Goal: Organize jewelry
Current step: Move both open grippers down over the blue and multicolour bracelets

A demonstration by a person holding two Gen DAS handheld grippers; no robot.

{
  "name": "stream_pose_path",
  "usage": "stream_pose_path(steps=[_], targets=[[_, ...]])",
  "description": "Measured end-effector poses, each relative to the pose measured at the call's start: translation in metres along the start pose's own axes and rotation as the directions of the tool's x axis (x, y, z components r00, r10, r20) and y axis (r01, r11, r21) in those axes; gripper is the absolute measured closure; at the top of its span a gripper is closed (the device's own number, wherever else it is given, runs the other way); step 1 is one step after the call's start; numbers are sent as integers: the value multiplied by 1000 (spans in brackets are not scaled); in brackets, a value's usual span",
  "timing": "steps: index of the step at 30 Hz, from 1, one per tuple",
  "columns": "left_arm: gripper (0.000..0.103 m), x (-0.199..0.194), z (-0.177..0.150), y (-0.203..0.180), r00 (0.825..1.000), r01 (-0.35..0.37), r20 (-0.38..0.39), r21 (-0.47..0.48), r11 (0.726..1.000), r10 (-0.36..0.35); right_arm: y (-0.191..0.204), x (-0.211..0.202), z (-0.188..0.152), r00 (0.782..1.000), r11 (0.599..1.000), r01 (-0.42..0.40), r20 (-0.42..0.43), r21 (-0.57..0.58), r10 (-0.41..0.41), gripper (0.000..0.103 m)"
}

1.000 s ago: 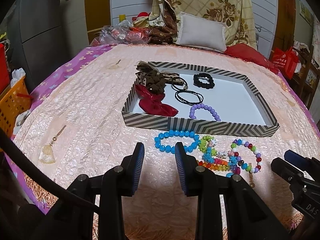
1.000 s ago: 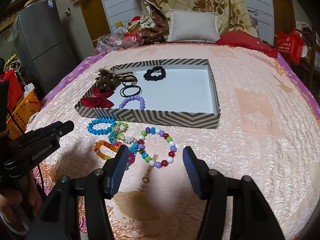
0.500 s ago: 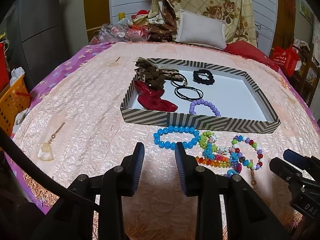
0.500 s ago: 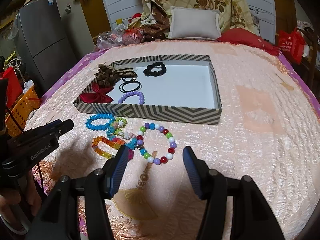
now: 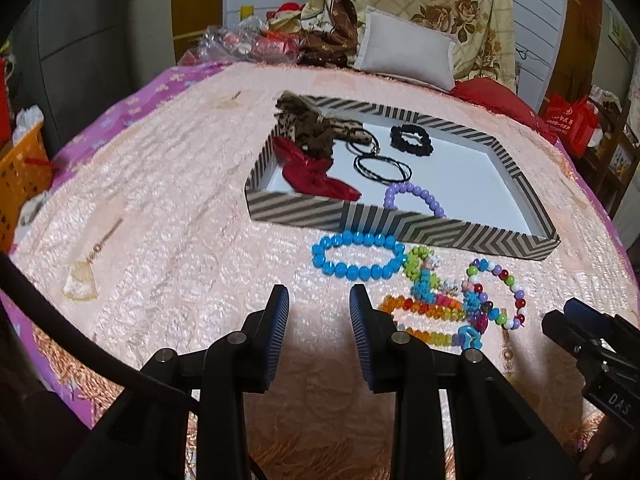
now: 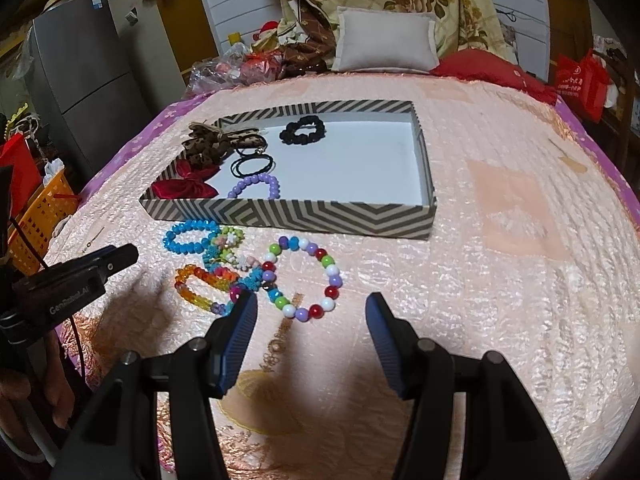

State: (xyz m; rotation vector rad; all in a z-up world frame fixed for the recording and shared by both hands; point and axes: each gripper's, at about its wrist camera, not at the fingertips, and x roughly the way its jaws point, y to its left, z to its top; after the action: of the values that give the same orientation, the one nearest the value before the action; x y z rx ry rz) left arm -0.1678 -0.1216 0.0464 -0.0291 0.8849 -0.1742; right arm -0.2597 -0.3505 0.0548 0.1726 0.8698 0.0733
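Lying loose on the peach bedspread (image 6: 500, 280), the bracelets still to be sorted sit just ahead of my fingers, short of the striped tray's (image 6: 296, 216) near wall. The multicolour bead bracelet (image 6: 304, 280) lies flat as a ring straight ahead of my right gripper (image 6: 311, 312), a little toward its left finger, with no long axis to speak of, so either side of the ring offers a bite. The blue bracelet (image 5: 358, 258) lies ahead of my left gripper (image 5: 319, 304) and slightly to the right, stretched sideways across my fingers' line. Between them the orange bracelet (image 5: 420, 316) and a small turquoise and green tangle (image 5: 426, 280) touch one another. I judge the right hand nearer the multicolour ring, the left nearer the blue one. My right fingers stand spread wide with nothing between them; my left fingers are parted by a narrower gap, also empty, touching nothing. The purple bracelet (image 6: 256, 186) already rests inside the tray.
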Motion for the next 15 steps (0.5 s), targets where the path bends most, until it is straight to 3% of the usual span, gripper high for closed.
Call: stream_pose_path(steps=[5, 11, 15], targets=[[82, 5, -2, 10, 998, 48, -29, -32, 998, -49, -4, 4, -1, 1000, 1000, -5, -13, -2, 5, 44], [82, 13, 0, 24, 996, 58, -61, -91, 994, -63, -3, 16, 3, 1000, 999, 16, -14, -40, -16, 46], [82, 18, 4, 28, 993, 82, -76, -114, 990, -91, -4, 34, 10, 999, 997, 29, -37, -71, -32, 59]])
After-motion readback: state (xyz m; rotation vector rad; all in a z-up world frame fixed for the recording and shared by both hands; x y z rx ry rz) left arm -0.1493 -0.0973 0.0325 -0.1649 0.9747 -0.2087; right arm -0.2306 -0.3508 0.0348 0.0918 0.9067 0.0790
